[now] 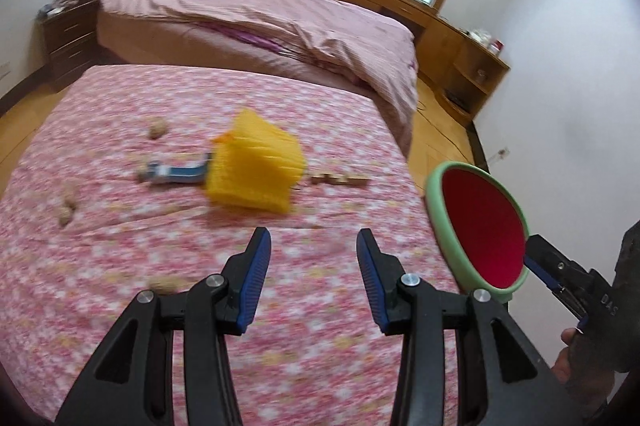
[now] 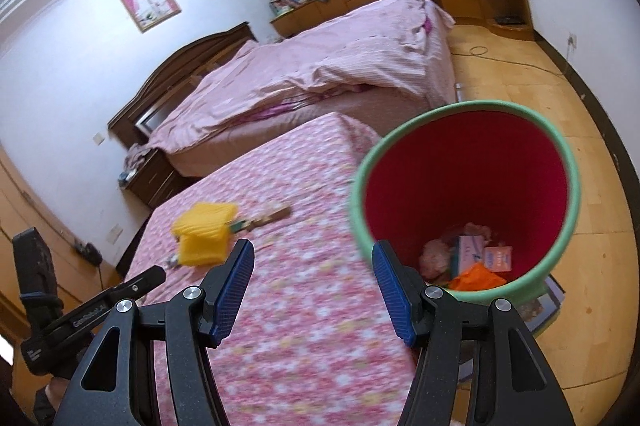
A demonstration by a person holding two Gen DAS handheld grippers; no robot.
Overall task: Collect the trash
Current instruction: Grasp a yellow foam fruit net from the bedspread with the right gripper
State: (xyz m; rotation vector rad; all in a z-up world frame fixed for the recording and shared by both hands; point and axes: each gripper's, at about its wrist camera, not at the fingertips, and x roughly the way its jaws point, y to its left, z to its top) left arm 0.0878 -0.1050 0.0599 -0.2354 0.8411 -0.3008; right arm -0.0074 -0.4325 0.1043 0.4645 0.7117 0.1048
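Observation:
A green-rimmed bin with a red inside (image 2: pixel 472 162) stands on the floor at the right edge of the floral-covered table (image 1: pixel 200 306); it also shows in the left wrist view (image 1: pixel 480 226). It holds crumpled paper and small boxes (image 2: pixel 476 256). On the cloth lie a yellow foam net (image 1: pixel 256 166), a blue-and-white wrapper (image 1: pixel 176 174), a brown stick-like piece (image 1: pixel 340 180) and nut shells (image 1: pixel 156 128). My left gripper (image 1: pixel 312 242) is open and empty above the cloth. My right gripper (image 2: pixel 312 254) is open and empty, between the table edge and the bin.
A bed with a pink striped quilt (image 1: pixel 260 14) stands behind the table. A dark nightstand (image 1: pixel 68 42) is at the left, a wooden desk and shelves (image 1: pixel 460 42) at the right. Wooden floor (image 2: pixel 520 82) surrounds the bin.

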